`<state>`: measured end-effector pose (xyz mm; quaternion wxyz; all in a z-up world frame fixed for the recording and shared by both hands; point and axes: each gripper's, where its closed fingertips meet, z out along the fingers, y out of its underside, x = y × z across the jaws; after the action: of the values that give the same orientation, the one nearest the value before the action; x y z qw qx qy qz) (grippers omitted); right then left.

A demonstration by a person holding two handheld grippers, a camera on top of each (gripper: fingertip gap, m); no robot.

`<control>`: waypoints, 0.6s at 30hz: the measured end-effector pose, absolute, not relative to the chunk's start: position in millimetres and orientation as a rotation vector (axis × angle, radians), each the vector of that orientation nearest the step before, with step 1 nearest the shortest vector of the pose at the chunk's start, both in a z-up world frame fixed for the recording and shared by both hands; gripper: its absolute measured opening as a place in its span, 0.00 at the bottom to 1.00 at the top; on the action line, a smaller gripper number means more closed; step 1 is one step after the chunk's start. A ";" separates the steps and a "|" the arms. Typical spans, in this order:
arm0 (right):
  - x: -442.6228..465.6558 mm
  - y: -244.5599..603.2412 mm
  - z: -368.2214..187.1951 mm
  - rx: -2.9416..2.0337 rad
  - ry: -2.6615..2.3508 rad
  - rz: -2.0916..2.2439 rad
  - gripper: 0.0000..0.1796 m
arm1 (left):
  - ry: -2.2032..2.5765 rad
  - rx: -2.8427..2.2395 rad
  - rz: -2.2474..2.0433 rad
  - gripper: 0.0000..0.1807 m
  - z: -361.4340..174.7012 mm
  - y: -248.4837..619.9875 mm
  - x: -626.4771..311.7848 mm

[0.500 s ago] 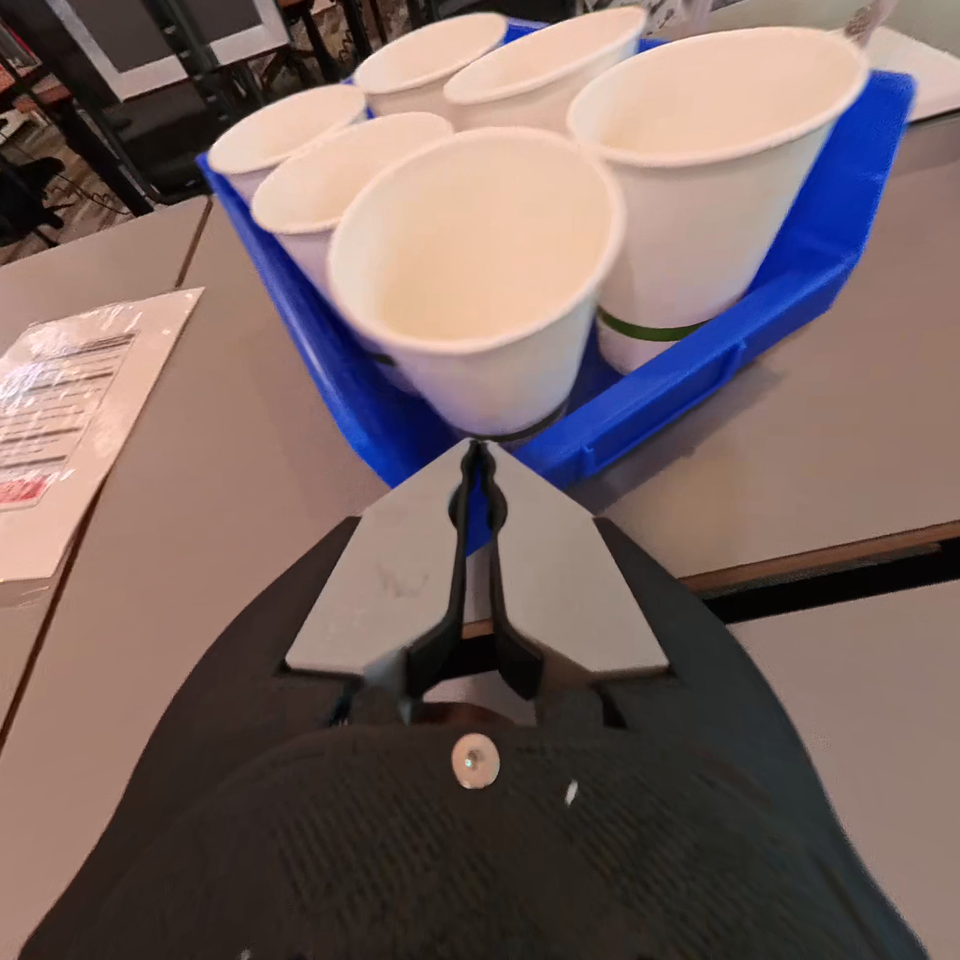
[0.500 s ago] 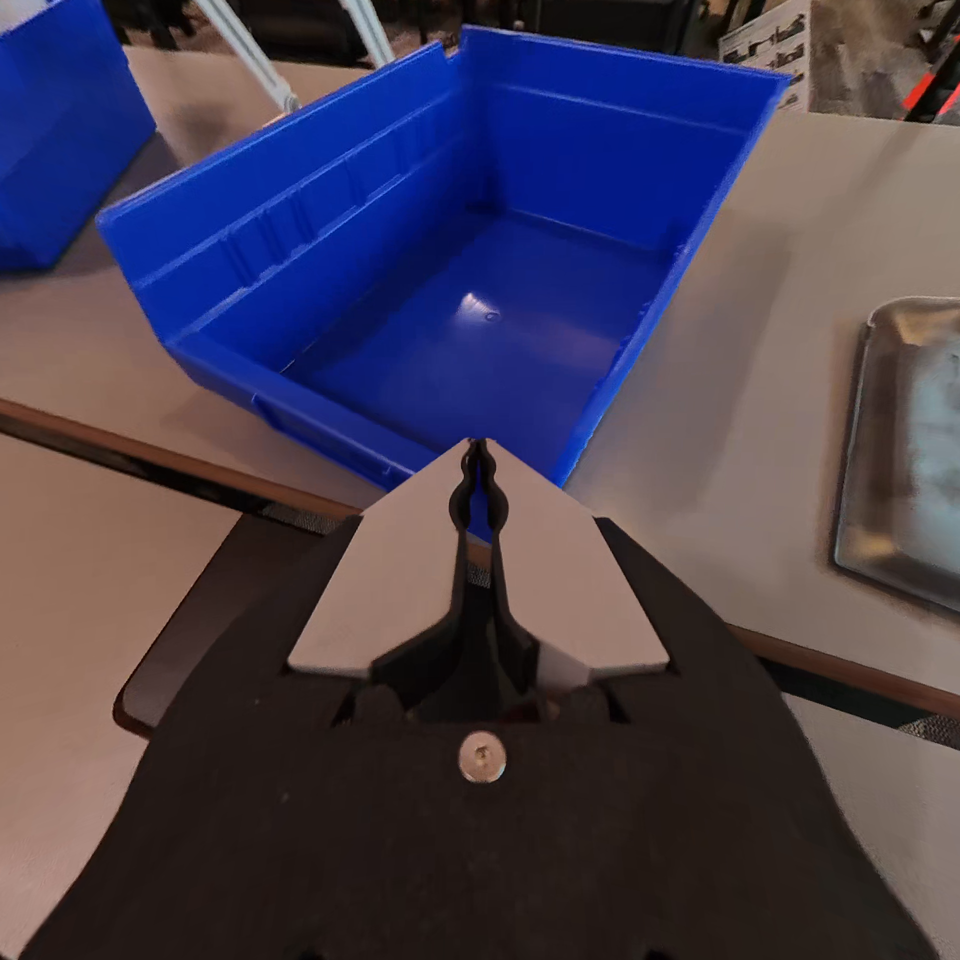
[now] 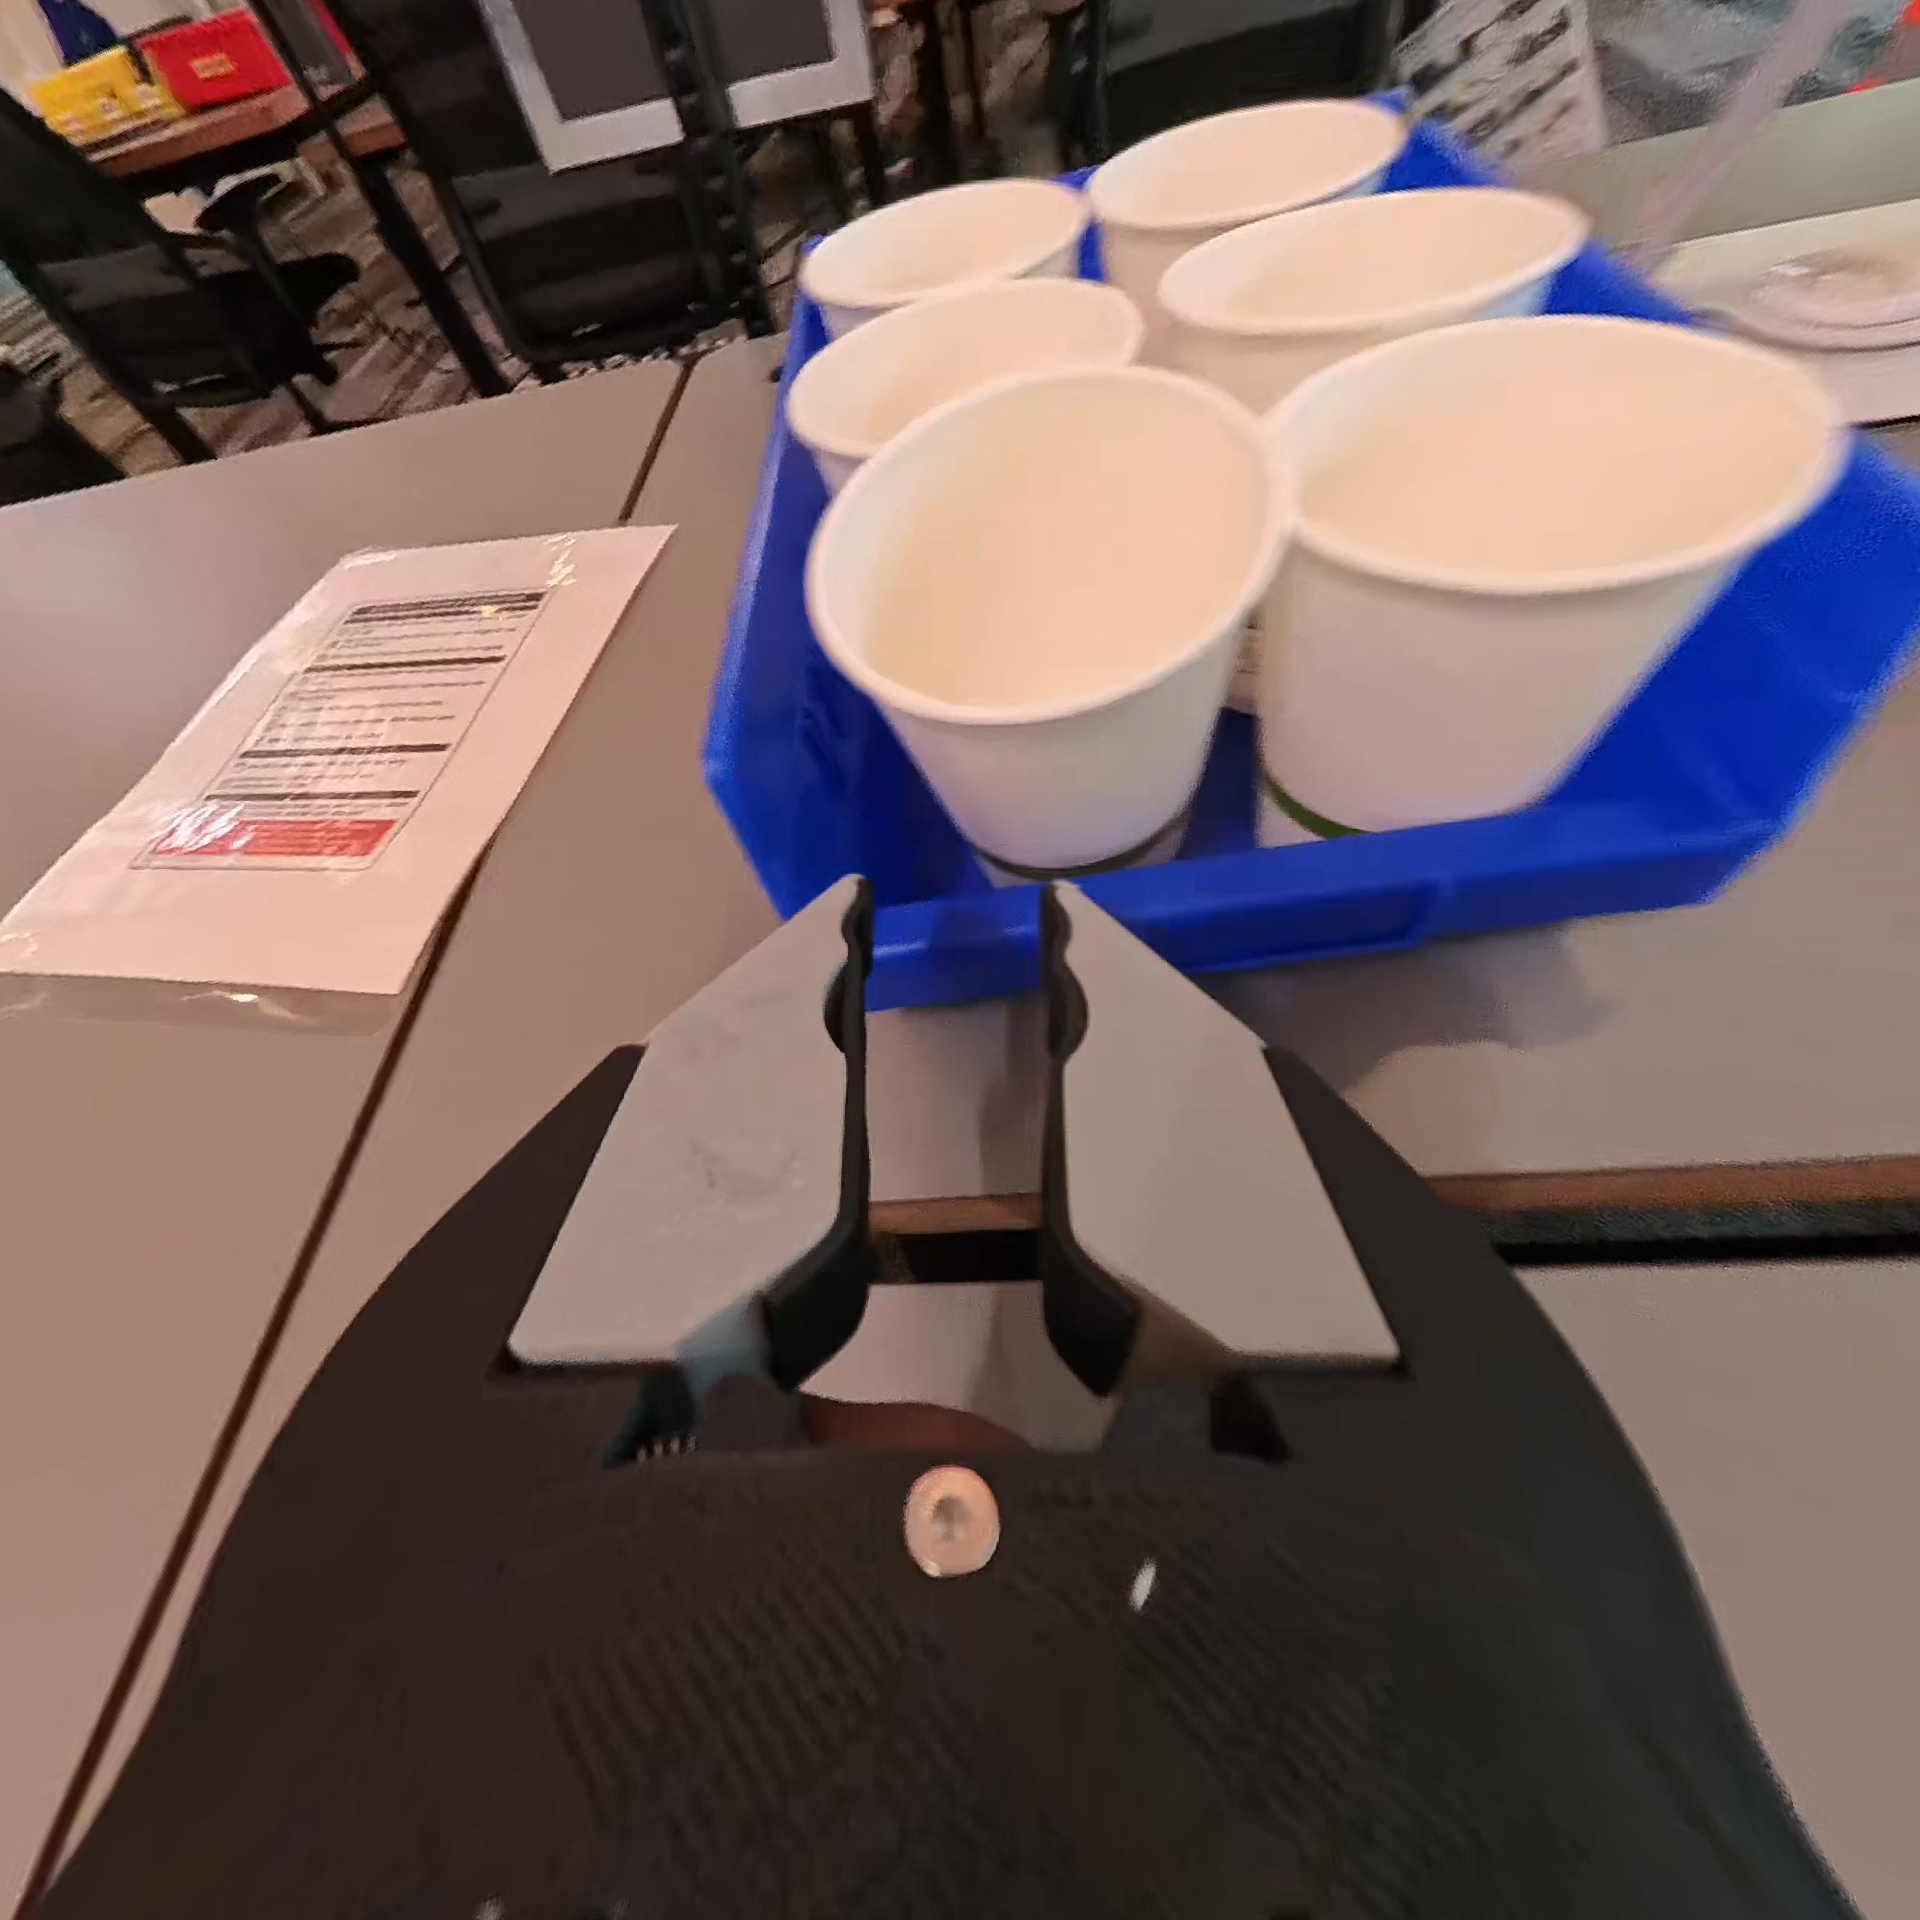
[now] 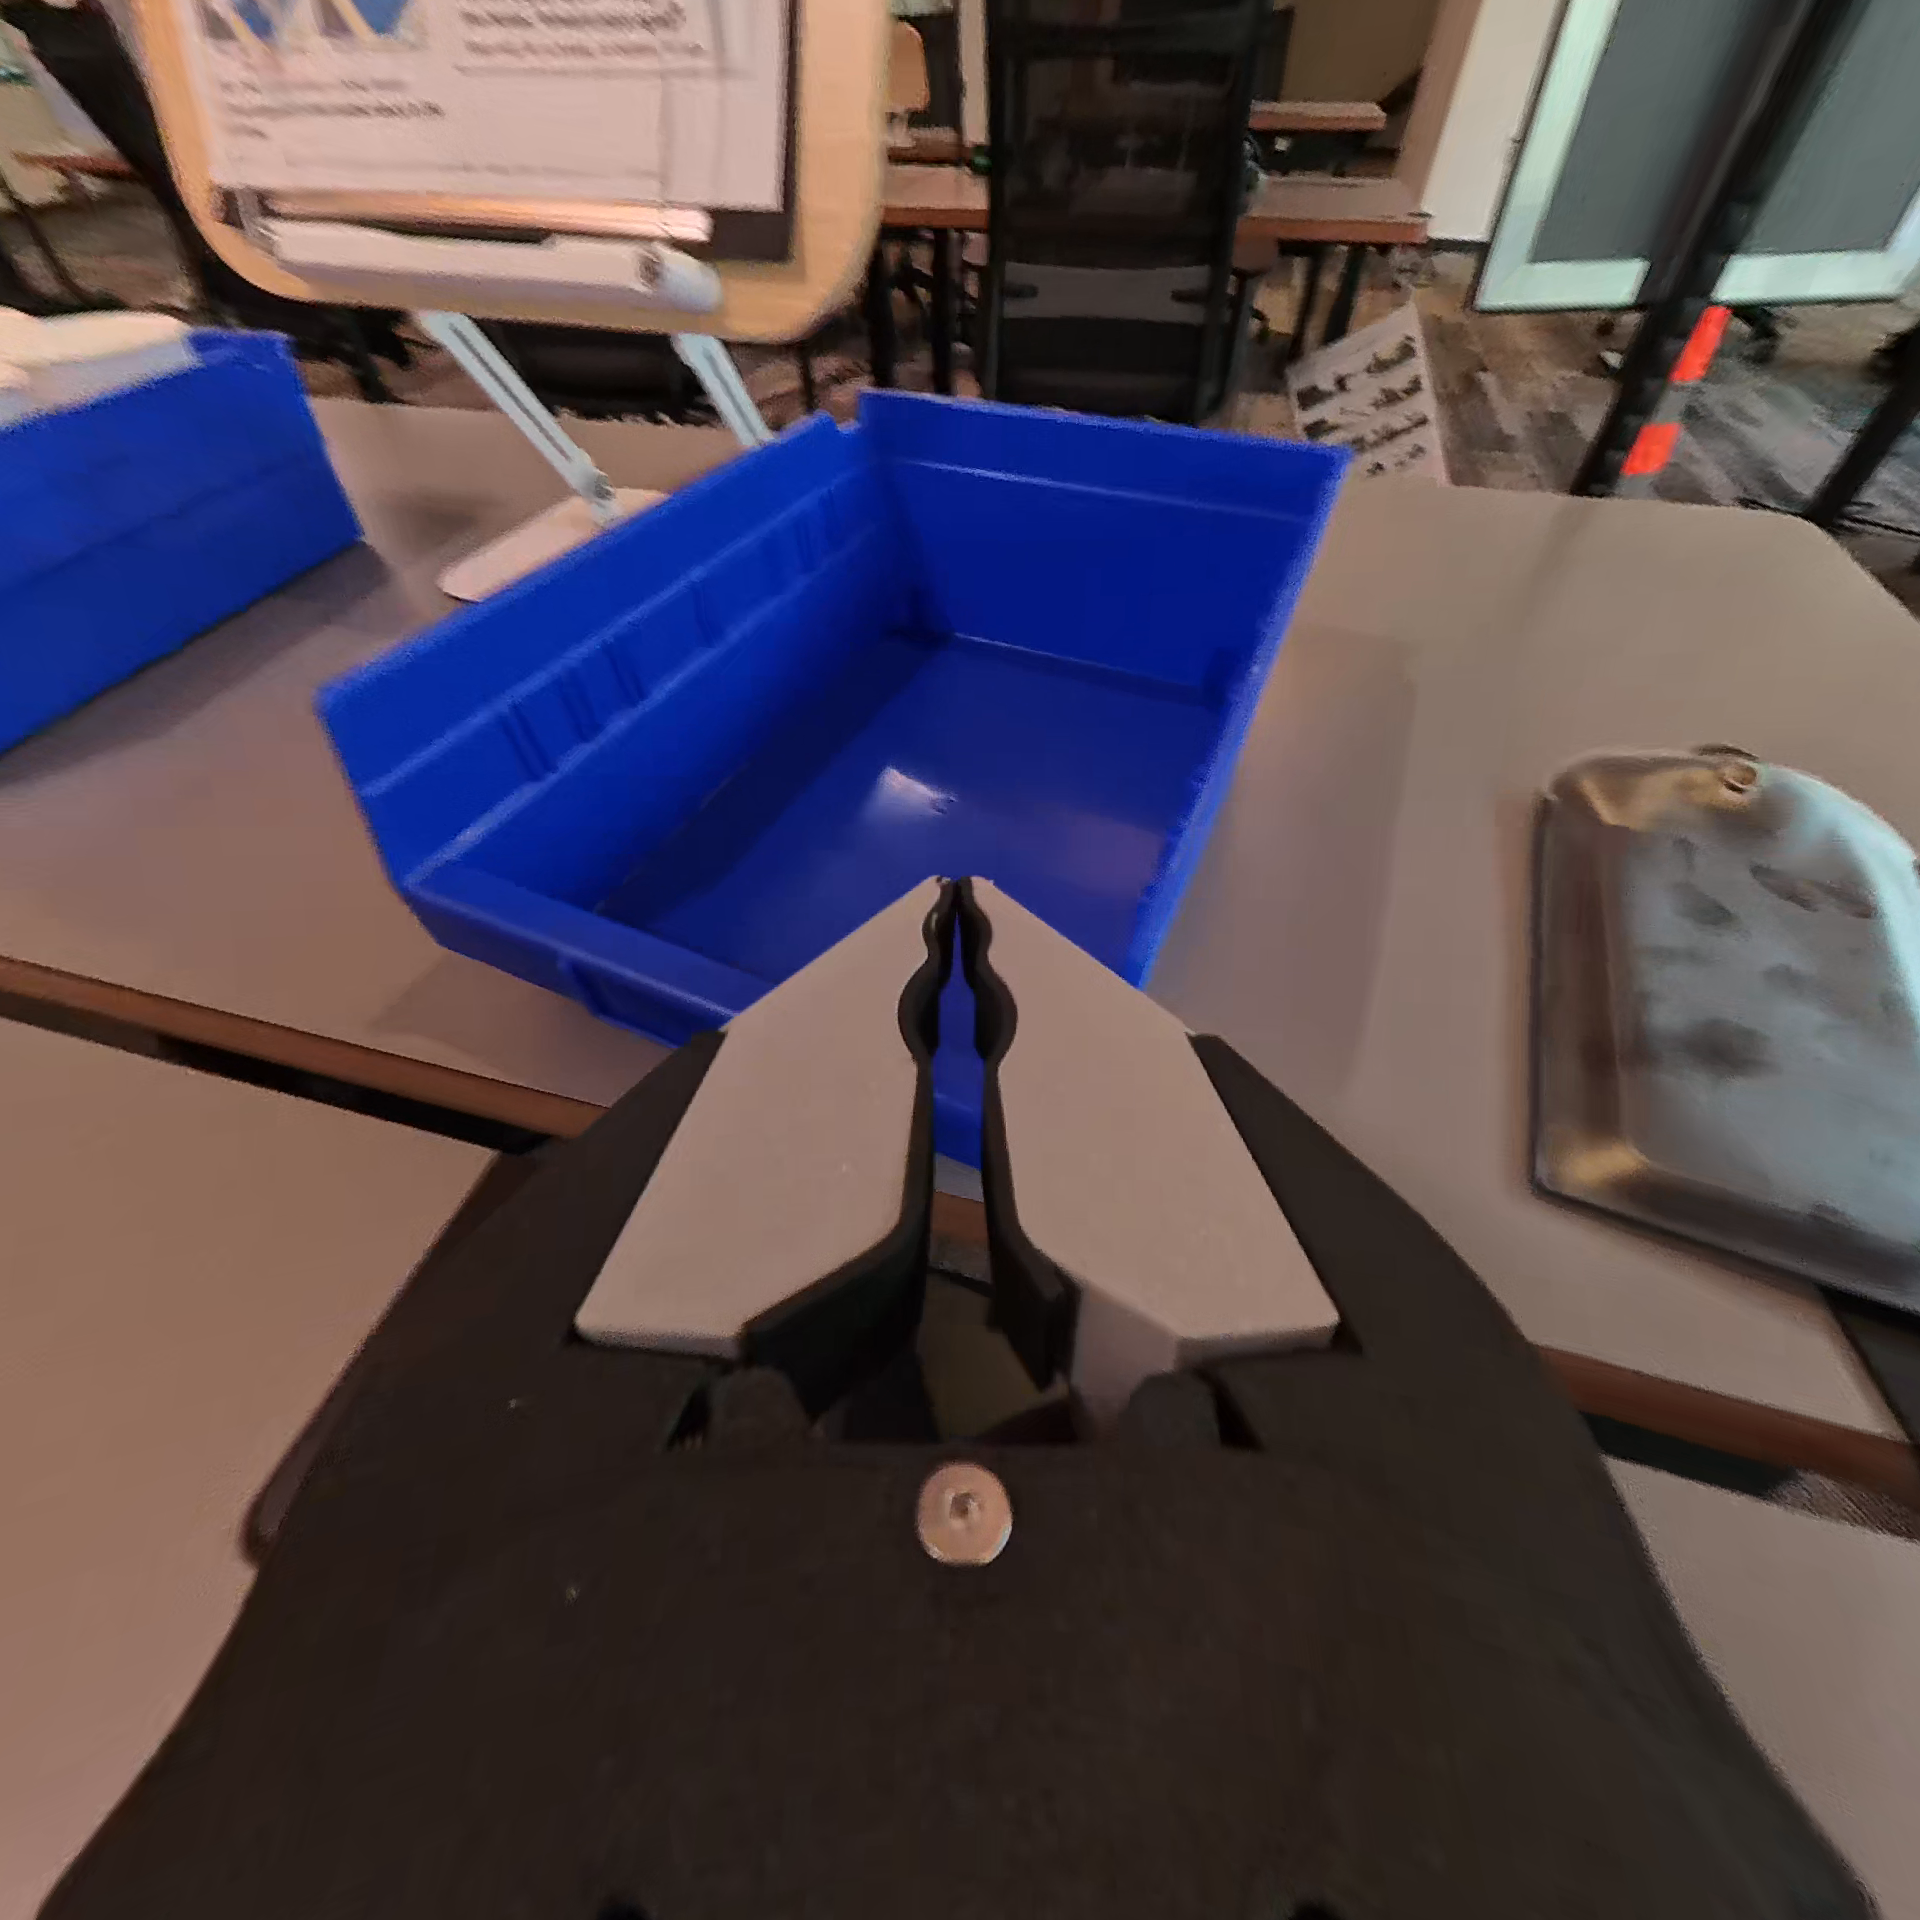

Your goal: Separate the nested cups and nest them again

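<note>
A grey table (image 3: 312,1195) carries a blue bin (image 3: 1351,914) packed with six white paper cups (image 3: 1039,644), upright, rims touching. A second blue bin (image 4: 831,748) is seen empty in the right wrist view, beside a metal tray (image 4: 1714,997). A laminated sheet (image 3: 343,748) lies left of the cups. The left gripper (image 3: 951,914) is held just before the bin wall — jaws parted, nothing between them. The right gripper (image 4: 956,894) is closed, tips touching.
</note>
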<state>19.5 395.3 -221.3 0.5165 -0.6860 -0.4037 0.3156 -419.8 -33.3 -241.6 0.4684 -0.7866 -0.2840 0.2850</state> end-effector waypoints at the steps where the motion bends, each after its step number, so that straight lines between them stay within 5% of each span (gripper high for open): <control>1: 15.2 387.9 -216.5 -1.626 -0.978 0.798 0.00 | -0.664 -1.932 0.676 0.18 -240.6 -26.7 -407.9; 5: -10.5 352.7 -215.1 -1.606 -1.033 0.911 0.21 | -0.495 -1.981 0.577 0.25 -247.6 14.1 -350.7; 10: -32.6 305.0 -252.3 -1.585 -1.400 0.847 0.00 | -0.260 -1.985 0.522 0.22 -264.2 63.7 -285.9; 18: -32.0 346.9 -287.4 -1.684 -1.384 0.547 0.00 | -0.317 -1.996 0.626 0.21 -271.8 80.0 -288.6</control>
<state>-32.0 346.9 -287.4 0.4326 -0.6757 -0.5552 0.2193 -288.6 80.0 -271.8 0.4906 -0.8220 -0.1305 0.2580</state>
